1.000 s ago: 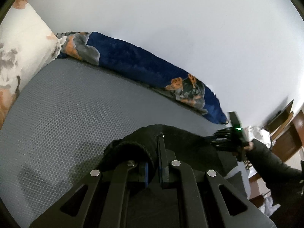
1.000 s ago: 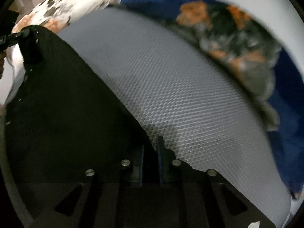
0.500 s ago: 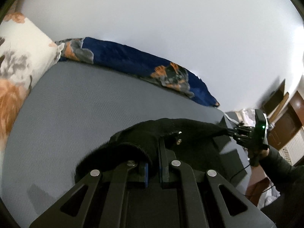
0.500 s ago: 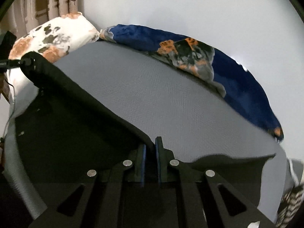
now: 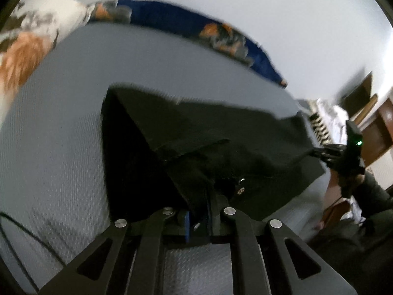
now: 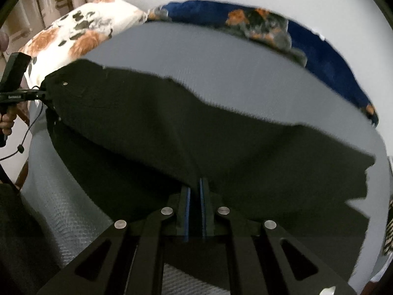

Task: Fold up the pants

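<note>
The left claw point(image 5: 197, 211) is pinched down on a bunched edge of the black fabric pants point(image 5: 221, 142), its blue-lined fingers point(image 5: 187, 223) nearly together with cloth caught between them, close by two small metal studs point(image 5: 241, 185). From that grip the pants run off to the right, lifted clear of the bed, to the right claw point(image 5: 319, 151), seen here from the side with a green light glowing on its body; it has hold of the far corner of the cloth.

From the other side, the right claw point(image 6: 194, 191) is likewise closed to a narrow slit on an edge of the black pants point(image 6: 196, 132), blue pads point(image 6: 188, 206) pressing the fabric. The cloth spreads wide and taut away from it, hanging over the grey textured bed cover point(image 6: 233, 68), and reaches the left claw point(image 6: 43, 93) at the far left, where a person's hand point(image 6: 7, 123) holds the handle with a thin black cable point(image 6: 24, 135) trailing beneath.

So the pants are stretched in the air between the two claws, sagging a little, above the bed. Beyond them, a white pillow with orange and grey blotches point(image 6: 81, 29) lies at the head, and a dark blue blanket with orange and grey pattern point(image 6: 307, 39) runs along the white wall point(image 5: 245, 12). Brown wooden furniture point(image 5: 378, 127) stands at the right edge of the left view, blurred.
</note>
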The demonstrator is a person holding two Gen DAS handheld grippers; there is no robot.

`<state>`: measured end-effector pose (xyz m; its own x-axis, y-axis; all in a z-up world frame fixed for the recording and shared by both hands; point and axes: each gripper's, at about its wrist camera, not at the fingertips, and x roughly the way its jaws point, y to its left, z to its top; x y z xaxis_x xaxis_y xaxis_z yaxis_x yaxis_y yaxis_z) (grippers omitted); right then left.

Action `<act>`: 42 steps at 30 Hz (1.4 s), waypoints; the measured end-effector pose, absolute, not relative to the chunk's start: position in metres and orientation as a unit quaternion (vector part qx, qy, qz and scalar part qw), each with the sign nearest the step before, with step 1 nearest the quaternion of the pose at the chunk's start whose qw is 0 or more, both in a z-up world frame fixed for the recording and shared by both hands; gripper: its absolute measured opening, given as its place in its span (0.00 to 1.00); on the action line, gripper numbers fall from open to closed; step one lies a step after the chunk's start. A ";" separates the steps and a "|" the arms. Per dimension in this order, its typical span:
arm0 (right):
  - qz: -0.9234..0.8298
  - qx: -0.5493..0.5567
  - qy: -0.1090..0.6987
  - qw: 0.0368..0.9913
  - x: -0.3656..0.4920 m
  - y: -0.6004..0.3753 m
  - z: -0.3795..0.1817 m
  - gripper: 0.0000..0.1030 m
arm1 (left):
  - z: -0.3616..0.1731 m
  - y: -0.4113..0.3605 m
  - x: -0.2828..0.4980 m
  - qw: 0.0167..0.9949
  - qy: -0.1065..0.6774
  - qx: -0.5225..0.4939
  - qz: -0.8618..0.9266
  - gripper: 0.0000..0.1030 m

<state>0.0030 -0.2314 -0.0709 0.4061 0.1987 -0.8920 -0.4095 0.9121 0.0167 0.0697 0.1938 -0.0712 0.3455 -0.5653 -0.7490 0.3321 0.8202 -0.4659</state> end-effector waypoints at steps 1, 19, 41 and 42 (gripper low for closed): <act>0.184 -0.102 0.520 0.828 0.002 -0.230 -0.077 0.05 | -0.079 0.193 0.068 0.808 0.510 -0.113 -0.272 0.11; 0.178 -0.110 0.546 0.811 0.009 -0.226 -0.109 0.06 | -0.059 0.249 0.040 0.789 0.549 -0.215 -0.172 0.58; 0.167 -0.089 0.514 0.837 -0.003 -0.229 -0.078 0.06 | -0.069 0.228 0.060 0.734 0.515 -0.418 -0.145 0.16; 0.167 -0.089 0.510 0.839 -0.006 -0.228 -0.072 0.06 | -0.062 0.229 0.064 0.743 0.508 -0.407 -0.153 0.16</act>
